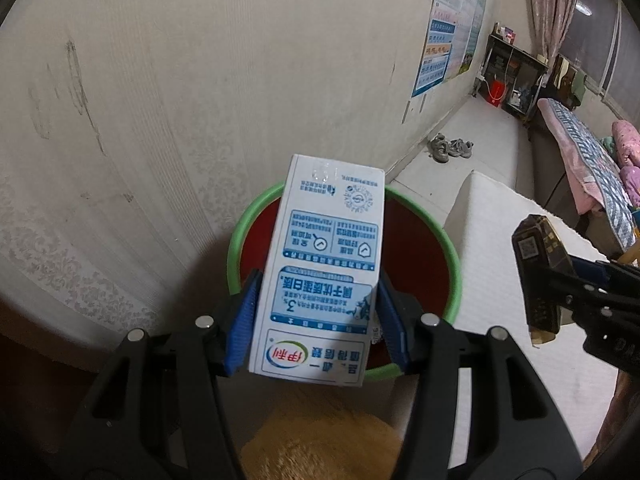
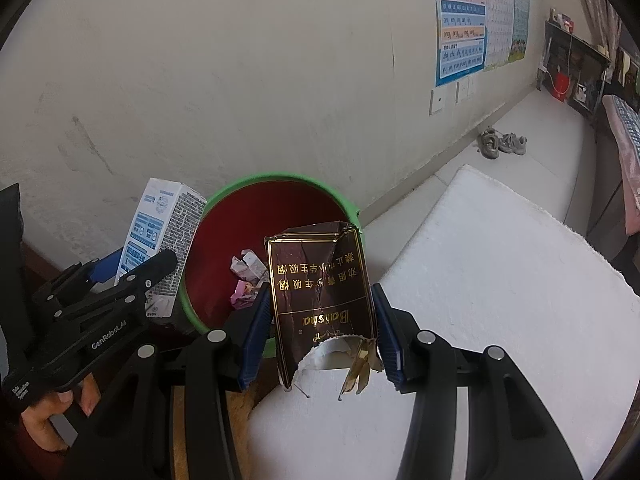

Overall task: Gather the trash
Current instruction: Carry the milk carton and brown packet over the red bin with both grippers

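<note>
Blue rubber pads of the left gripper [image 1: 318,320] are clamped on both sides of a white rectangular milk carton with blue print [image 1: 320,272], held upright at six o'clock of the left wrist view, directly above the round red plastic bin with a green rim [image 1: 456,264]. At three o'clock in that view the right gripper [image 1: 560,292] shows from the side. In the right wrist view its own blue pads grip a torn dark-brown cigarette pack with gold lettering [image 2: 320,292], which hangs over the bin's edge at six o'clock. Crumpled pink and white paper scraps [image 2: 248,276] lie on the bin's red floor. A white foam slab [image 2: 500,280] lies just beside the bin at four o'clock. Grey sneakers [image 2: 502,142] sit by the pale wall [image 2: 240,80] at two o'clock, below coloured wall charts [image 2: 464,20].
</note>
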Tool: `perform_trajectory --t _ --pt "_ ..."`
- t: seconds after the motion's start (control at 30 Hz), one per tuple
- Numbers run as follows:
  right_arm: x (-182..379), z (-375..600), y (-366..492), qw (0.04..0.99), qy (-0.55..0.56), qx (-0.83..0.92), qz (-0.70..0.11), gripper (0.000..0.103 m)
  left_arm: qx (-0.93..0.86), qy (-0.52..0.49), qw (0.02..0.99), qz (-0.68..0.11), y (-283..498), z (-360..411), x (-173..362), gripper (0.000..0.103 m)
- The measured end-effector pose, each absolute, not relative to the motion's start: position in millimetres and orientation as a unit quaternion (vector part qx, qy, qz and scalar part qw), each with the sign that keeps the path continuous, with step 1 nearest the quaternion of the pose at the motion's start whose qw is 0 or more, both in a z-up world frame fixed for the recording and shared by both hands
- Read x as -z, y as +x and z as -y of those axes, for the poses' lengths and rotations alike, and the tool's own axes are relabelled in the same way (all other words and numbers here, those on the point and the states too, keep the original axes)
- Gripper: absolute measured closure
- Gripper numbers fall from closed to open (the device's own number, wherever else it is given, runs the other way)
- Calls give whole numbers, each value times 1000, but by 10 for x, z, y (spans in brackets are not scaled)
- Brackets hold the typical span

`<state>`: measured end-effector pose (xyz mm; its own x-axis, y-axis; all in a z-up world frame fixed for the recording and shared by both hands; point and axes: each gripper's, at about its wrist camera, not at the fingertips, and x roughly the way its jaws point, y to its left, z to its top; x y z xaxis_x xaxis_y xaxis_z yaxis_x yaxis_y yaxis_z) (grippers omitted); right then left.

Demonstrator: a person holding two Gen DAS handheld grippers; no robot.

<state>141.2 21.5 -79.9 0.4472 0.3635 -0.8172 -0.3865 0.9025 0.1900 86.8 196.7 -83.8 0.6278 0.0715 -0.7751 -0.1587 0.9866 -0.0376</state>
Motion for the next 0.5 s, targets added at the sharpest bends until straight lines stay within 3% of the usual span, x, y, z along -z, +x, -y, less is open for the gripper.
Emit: perform_trajectory --t 0.5 --pt "908 -486 1665 846 -29 -227 -481 56 -62 -61 893 -441 1078 -2122 1016 50"
